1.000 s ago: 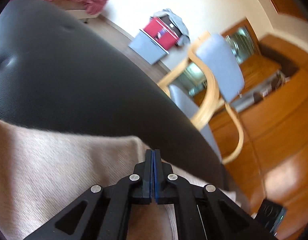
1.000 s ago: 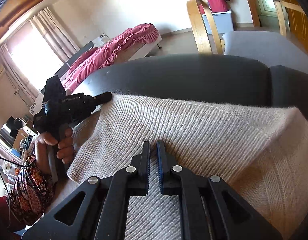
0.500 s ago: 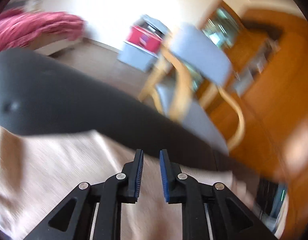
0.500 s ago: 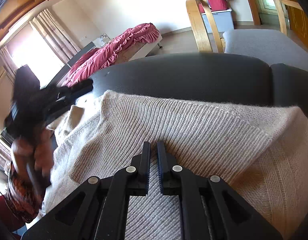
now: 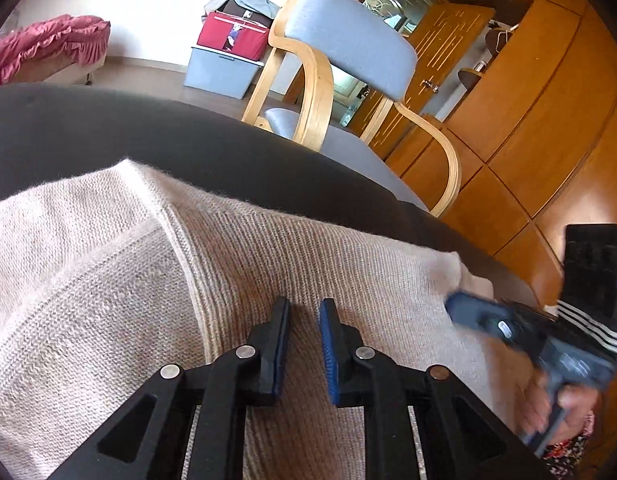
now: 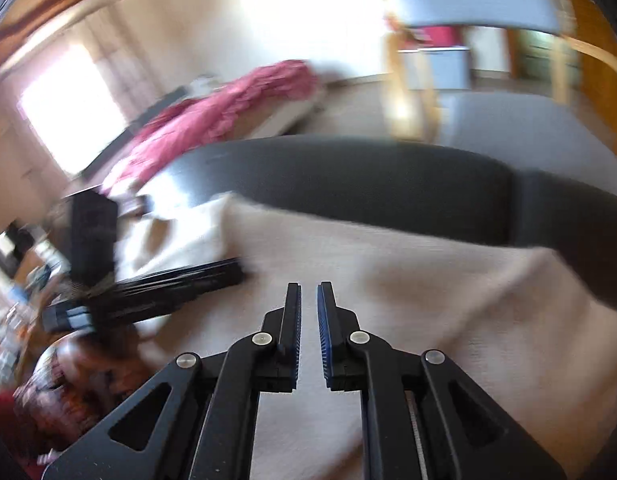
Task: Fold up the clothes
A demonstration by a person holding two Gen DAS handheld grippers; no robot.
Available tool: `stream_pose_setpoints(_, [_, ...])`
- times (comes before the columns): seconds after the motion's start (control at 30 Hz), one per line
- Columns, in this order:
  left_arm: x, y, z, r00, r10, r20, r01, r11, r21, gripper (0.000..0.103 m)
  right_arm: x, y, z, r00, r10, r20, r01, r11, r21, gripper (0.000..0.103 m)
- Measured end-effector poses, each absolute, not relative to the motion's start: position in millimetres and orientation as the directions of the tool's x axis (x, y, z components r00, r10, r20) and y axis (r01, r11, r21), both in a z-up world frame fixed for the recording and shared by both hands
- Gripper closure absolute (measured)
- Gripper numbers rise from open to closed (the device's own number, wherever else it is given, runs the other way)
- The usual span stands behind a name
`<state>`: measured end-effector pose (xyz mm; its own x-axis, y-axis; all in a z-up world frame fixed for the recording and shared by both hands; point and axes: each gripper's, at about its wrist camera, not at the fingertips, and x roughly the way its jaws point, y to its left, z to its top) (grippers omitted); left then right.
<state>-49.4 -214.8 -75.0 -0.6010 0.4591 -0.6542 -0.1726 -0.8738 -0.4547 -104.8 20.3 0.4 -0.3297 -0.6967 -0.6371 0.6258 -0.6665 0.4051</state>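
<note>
The right wrist view is motion-blurred throughout; the left gripper (image 6: 240, 272) smears into dark streaks, and the hand (image 6: 104, 344) below it is indistinct. In the left wrist view, the right gripper (image 5: 454, 306) is blurred, and the beige sweater (image 5: 88, 300) runs off the frame's left and lower edges.

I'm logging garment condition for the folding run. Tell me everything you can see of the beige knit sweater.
The beige knit sweater looks like soft, ribbed wool-like knit with a raised seam running diagonally across it. It lies spread on the dark cushioned seat, partly folded, one layer over another, with its far edge along the seat's back. The left gripper and right gripper hang over it with their fingers apart, holding no fabric. Whether either touches the cloth cannot be told.
</note>
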Motion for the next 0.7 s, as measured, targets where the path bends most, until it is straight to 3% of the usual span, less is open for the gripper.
stream_pose_setpoints(0.17, [-56.3,-213.0,-71.7,-0.599,0.468,-0.650,-0.173,-0.868,-0.466,0.088,-73.5,-12.7,-25.1,-0.240,-0.633,-0.736,0.692,-0.643,0.327,0.092])
stream_pose_setpoints(0.43, [-63.4,-214.6,-72.7,-0.595,0.482,-0.643,-0.172,-0.858,-0.484,0.088,-74.8,55.4,-29.7,-0.245,-0.699,-0.672,0.557,-0.669,0.493,0.096])
stream_pose_setpoints(0.5, [-64.4,-214.0,-72.9,-0.595,0.482,-0.643,-0.171,-0.858,-0.485,0.088,-72.7,62.0,-23.2,-0.274,-0.693,-0.667,0.541,-0.684,0.489,0.091])
stream_pose_setpoints(0.6, [-64.5,-213.7,-73.2,-0.594,0.485,-0.642,-0.170,-0.856,-0.489,0.088,-72.4,67.9,-9.5,-0.325,-0.722,-0.611,0.552,-0.669,0.498,0.091])
stream_pose_setpoints(0.7, [-65.0,-212.7,-73.0,-0.595,0.484,-0.641,-0.172,-0.856,-0.487,0.088,-83.3,75.4,-16.7,-0.340,-0.708,-0.619,0.512,-0.692,0.509,0.091])
